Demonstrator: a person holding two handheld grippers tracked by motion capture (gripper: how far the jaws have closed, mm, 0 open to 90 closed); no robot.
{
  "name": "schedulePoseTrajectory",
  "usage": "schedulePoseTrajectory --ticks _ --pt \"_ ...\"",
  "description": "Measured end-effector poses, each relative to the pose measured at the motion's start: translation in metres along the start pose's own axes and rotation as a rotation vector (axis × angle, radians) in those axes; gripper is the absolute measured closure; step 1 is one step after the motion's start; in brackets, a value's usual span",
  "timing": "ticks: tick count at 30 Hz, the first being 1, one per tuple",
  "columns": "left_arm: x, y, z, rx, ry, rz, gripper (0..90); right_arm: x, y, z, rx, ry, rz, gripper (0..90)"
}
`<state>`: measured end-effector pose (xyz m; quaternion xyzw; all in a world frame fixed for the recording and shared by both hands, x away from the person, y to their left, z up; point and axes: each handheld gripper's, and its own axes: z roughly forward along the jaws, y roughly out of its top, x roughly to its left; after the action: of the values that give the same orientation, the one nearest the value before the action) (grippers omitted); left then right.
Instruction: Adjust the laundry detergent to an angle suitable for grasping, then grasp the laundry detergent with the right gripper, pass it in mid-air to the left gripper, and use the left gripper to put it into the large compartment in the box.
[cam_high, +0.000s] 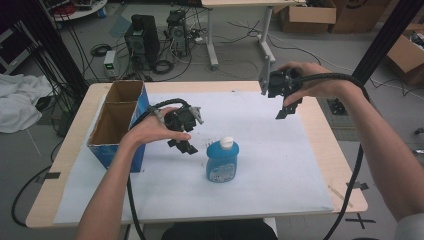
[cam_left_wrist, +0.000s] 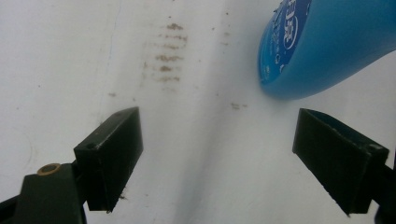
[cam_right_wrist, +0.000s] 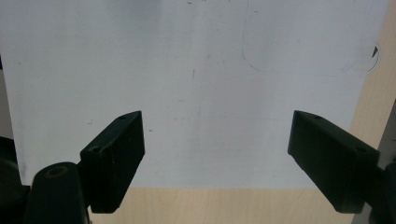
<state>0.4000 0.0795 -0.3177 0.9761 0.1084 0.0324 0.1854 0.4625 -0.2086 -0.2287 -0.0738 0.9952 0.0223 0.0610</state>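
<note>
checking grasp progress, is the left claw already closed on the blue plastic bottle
No, the left claw is open over the white sheet, with the blue plastic bottle off beside it.

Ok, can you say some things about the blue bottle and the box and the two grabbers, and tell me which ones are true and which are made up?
1. The blue bottle stands upright on the white sheet. True.
2. The left gripper is squeezing the bottle. False: its jaws are wide apart and the bottle is beside them, not between them.
3. The cardboard box is open at the top. True.
4. The right gripper is shut on a cap. False: its jaws are open with nothing between them.
5. The bottle has a red cap. False: the cap is white.
</note>
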Motion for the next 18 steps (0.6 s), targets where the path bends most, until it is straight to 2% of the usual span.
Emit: schedulePoseTrajectory --ticks 6,11,18 --pt "0.0 0.002 -0.004 -0.007 0.014 0.005 16.7 0.003 0.0 -0.003 -0.028 -0.001 0.004 18.7" --pt "-0.001 0.003 -0.003 -0.004 0.005 0.01 16.7 0.005 -0.003 -0.003 -0.034 0.0 0.016 18.8" --pt "-0.001 0.004 -0.004 -0.007 0.006 0.011 16.7 0.017 -0.003 -0.003 -0.103 -0.003 0.028 18.6"
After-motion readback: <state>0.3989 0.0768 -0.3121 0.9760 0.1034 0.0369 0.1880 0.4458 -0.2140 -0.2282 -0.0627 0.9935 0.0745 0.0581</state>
